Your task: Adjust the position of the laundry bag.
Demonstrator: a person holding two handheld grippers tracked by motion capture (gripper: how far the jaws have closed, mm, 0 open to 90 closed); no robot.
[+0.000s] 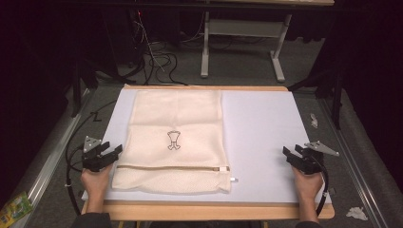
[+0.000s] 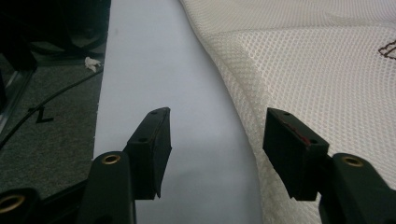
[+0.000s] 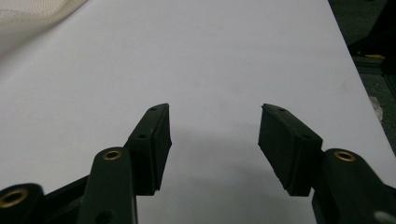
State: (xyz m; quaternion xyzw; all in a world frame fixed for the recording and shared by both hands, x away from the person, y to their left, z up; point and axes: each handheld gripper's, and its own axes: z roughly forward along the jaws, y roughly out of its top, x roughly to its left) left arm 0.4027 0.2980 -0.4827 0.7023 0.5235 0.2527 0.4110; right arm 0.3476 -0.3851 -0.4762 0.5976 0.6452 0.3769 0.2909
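Note:
A cream mesh laundry bag (image 1: pixel 176 140) lies flat on the white board (image 1: pixel 259 133), left of centre, with a small dark emblem (image 1: pixel 174 140) in its middle and a zipper (image 1: pixel 173 167) running across near its front edge. Its zipper pull (image 1: pixel 233 179) sticks out at the right end. My left gripper (image 1: pixel 110 150) rests at the board's left edge, jaws open and empty, beside the bag's left edge (image 2: pixel 243 93). My right gripper (image 1: pixel 291 153) sits near the board's right edge, open over bare board (image 3: pixel 210 60), well away from the bag (image 3: pixel 32 14).
The board lies on a wooden table (image 1: pixel 209 211). Grey floor with black cables (image 1: pixel 157 61) surrounds it, and a metal table frame (image 1: pixel 242 38) stands beyond. Crumpled paper scraps (image 1: pixel 356 213) lie on the floor at right, and a colourful packet (image 1: pixel 14 209) at the near left.

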